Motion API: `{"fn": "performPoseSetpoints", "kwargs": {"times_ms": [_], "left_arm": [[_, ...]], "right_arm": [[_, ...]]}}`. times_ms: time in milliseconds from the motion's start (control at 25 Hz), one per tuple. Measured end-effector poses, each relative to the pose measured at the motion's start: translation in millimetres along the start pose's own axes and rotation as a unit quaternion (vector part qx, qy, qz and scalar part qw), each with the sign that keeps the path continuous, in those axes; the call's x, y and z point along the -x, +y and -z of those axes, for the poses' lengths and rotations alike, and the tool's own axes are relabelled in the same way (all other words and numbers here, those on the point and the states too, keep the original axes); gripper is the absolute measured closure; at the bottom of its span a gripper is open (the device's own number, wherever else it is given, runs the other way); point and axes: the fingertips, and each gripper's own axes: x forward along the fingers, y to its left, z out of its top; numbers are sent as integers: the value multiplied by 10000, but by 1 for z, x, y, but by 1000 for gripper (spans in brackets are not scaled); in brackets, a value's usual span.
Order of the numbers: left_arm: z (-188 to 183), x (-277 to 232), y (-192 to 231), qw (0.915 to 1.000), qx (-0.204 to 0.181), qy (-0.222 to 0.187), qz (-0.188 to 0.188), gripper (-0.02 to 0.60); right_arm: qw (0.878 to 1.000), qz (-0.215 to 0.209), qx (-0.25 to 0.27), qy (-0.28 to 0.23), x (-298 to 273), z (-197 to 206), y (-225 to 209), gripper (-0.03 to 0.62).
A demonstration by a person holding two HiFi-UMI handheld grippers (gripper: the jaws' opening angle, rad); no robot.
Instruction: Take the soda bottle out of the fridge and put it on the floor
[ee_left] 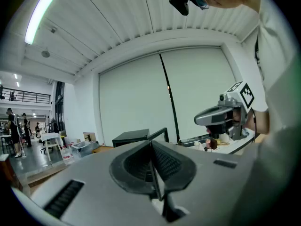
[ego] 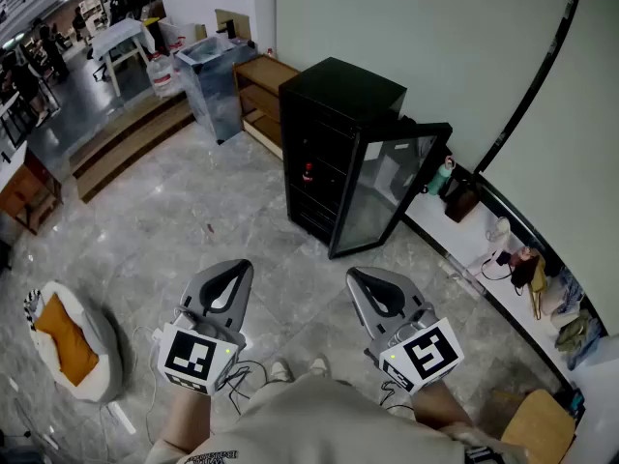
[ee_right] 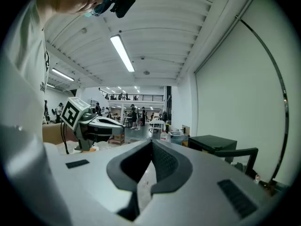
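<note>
A black mini fridge (ego: 338, 114) stands on the grey floor ahead of me, its glass door (ego: 387, 196) swung open to the right. Inside, on a shelf, a dark soda bottle (ego: 308, 174) with a red top shows. Both grippers are held low near my body, well short of the fridge. The left gripper (ego: 235, 265) is shut with nothing in it, its pads meeting (ee_left: 151, 145). The right gripper (ego: 357, 275) is also shut and empty (ee_right: 151, 145). The fridge appears small beyond the jaws in the left gripper view (ee_left: 131, 137) and in the right gripper view (ee_right: 214, 143).
A wooden shelf unit (ego: 259, 90) and a clear plastic bin (ego: 213, 80) stand left of the fridge, with steps (ego: 126, 138) beyond. A low white ledge (ego: 455, 245) with a green bottle (ego: 440, 175) and clutter runs along the right wall. An orange cushion (ego: 63, 341) lies at left.
</note>
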Motion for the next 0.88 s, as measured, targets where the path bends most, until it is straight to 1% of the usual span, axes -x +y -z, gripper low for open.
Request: {"fn": "performPoseSetpoints", "kwargs": {"times_ms": [120, 320, 480, 600, 720, 880], "left_arm": [[5, 2, -1, 9999, -14, 108, -120, 573], [8, 1, -12, 9998, 9, 195, -56, 574], [13, -5, -13, 9994, 36, 266, -216, 572], [13, -14, -17, 9993, 67, 283, -233, 572], [11, -23, -21, 9991, 45, 309, -288, 572], [6, -32, -26, 9988, -64, 275, -396, 572]], "right_arm": [[9998, -25, -205, -75, 2, 4, 0, 599], [9996, -17, -275, -106, 5, 4, -3, 599], [9989, -146, -432, -61, 6, 12, -5, 599], [9980, -206, -601, 6, 10, 21, -12, 599], [9986, -131, -511, 66, 13, 27, -24, 599], [9987, -127, -484, -42, 20, 26, -35, 599]]}}
